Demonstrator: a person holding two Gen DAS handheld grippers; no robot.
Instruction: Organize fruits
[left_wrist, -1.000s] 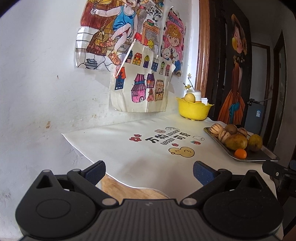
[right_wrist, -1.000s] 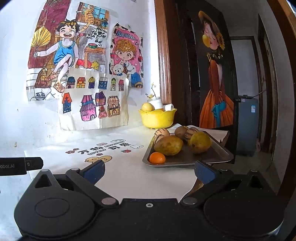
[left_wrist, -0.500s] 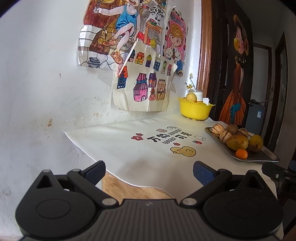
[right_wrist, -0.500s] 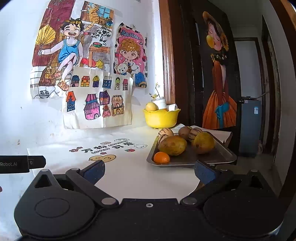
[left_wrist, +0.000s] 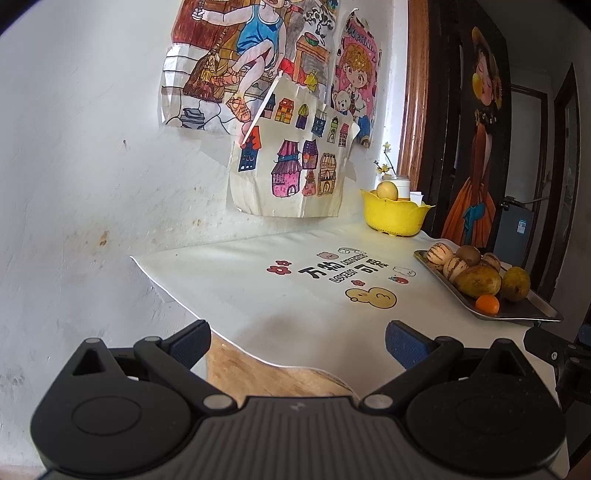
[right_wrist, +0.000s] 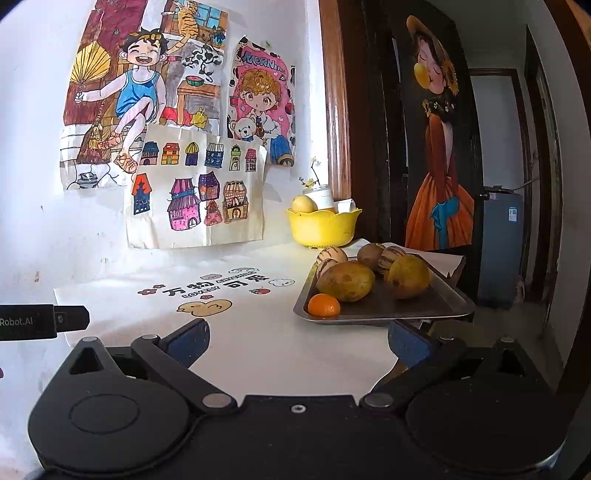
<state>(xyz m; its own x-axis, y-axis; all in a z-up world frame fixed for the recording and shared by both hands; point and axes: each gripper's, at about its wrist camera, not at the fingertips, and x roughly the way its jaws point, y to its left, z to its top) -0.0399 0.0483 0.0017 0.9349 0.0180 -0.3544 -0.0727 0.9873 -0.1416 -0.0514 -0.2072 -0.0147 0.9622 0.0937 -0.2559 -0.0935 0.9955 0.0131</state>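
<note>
both grippers hang low over the near edge of the surface, and neither holds anything. the left gripper has its jaws spread wide over bare cloth; the right gripper is spread just as wide.

the fruit is piled on a metal tray toward the right end of the surface, ahead and slightly right of the right gripper and near it. from the left gripper the tray lies far off to the right, well apart. the small orange sits at the tray's near corner, closest to the right gripper, with a brownish mango just behind it, its long axis lying roughly crosswise to the jaws.

a yellow bowl stands further back by the wall, one pale fruit already in it. i'd judge the right gripper the natural one to reach first, straight ahead.
</note>
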